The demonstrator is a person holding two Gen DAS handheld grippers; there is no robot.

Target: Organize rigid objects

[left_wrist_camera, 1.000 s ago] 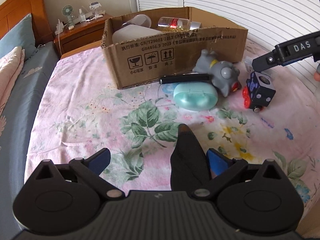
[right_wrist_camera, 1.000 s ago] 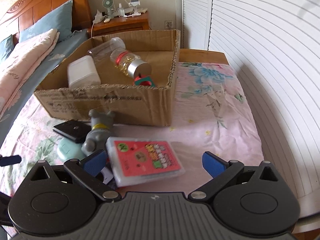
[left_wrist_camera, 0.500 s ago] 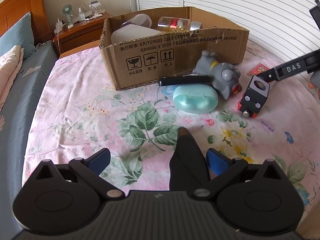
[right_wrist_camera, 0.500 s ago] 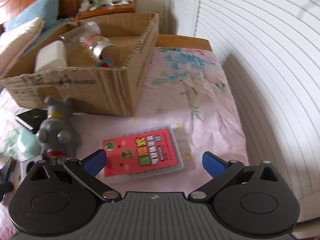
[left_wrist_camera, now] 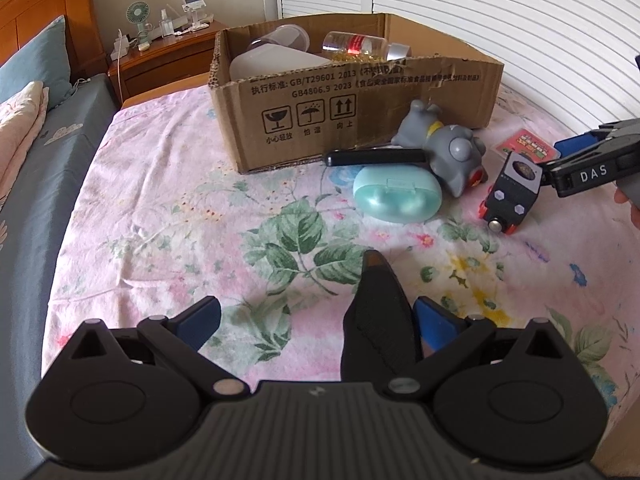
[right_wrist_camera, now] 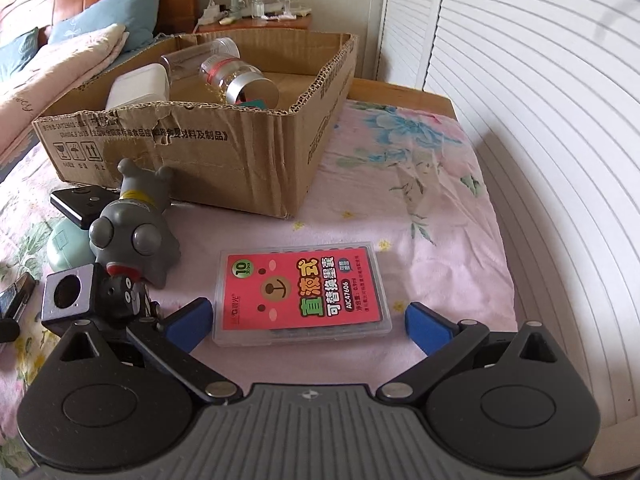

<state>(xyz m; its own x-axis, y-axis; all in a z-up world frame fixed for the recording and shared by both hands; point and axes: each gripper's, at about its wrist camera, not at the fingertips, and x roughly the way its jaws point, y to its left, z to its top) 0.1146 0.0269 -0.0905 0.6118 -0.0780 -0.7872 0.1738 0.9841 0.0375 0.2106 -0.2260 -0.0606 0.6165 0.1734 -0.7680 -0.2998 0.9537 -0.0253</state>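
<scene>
A cardboard box (left_wrist_camera: 360,100) stands on the floral bedspread and holds a white container (left_wrist_camera: 276,62) and a clear jar (left_wrist_camera: 360,46). In front of it lie a grey toy figure (left_wrist_camera: 448,148), a black flat device (left_wrist_camera: 376,157), a teal case (left_wrist_camera: 396,196) and a black toy train (left_wrist_camera: 512,196). My left gripper (left_wrist_camera: 316,320) is open, low over the spread, with a black pointed object (left_wrist_camera: 378,320) lying between its fingers. My right gripper (right_wrist_camera: 306,320) is open, its fingers either side of a red card case (right_wrist_camera: 300,292). The right gripper also shows in the left wrist view (left_wrist_camera: 592,164).
A wooden nightstand (left_wrist_camera: 168,56) with a small fan stands behind the box. White louvred doors (right_wrist_camera: 520,80) run along the right. Pillows (right_wrist_camera: 80,36) and the wooden headboard lie to the far left. The bed's wooden edge (right_wrist_camera: 400,92) shows past the box.
My right gripper has swung back and dropped lower; the red card case now lies between its open fingers. The toy train tipped over. My left gripper has barely moved.
</scene>
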